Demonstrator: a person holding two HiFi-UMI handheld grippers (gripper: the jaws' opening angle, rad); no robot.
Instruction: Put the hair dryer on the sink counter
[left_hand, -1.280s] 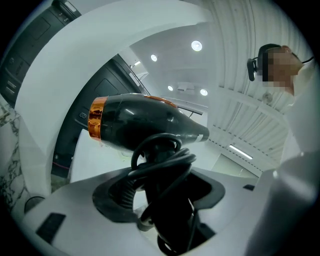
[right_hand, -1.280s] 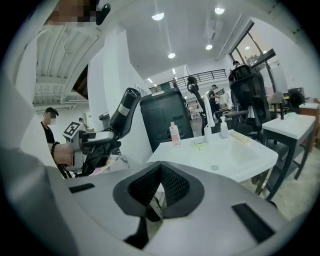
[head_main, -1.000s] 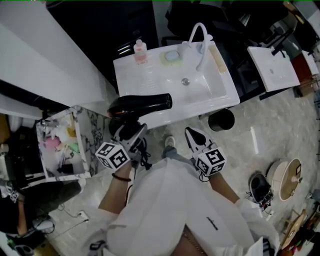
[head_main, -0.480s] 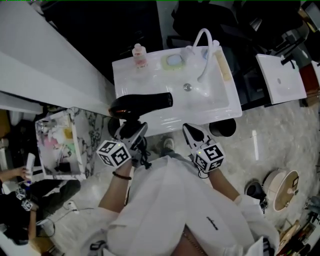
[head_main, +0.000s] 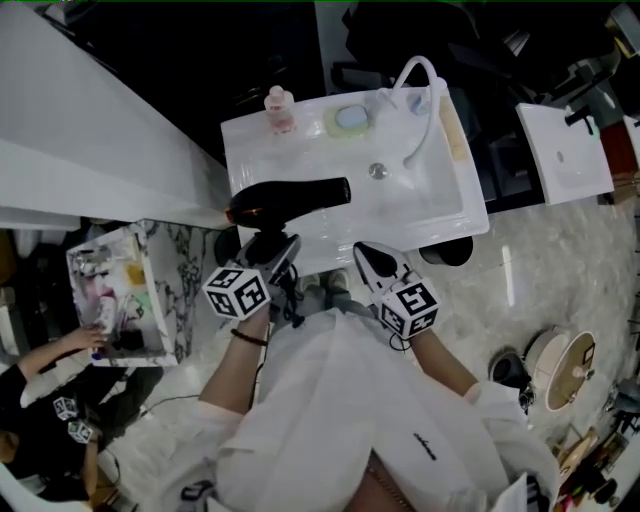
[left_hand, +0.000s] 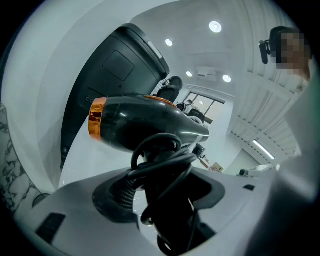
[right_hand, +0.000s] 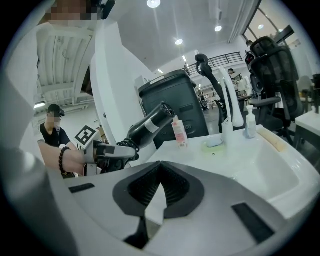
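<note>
Head view first: we hold the left gripper closed on the handle of the black hair dryer, whose barrel lies across the front left corner of the white sink counter and points toward the basin. The right gripper hangs just beside it at the counter's front edge, its jaws drawn to a point. A pink bottle and a faucet stand along the counter's far side. In the left gripper view the jaws stand wide and press on the dryer's handle, with the black cord looped around it — an orange ring marks the barrel's rear end. In the right gripper view the right gripper's jaws meet at their tips with nothing between them; beyond them the dryer is held in the air at the counter's left end, tilted up toward the bottle and not resting on the surface.
</note>
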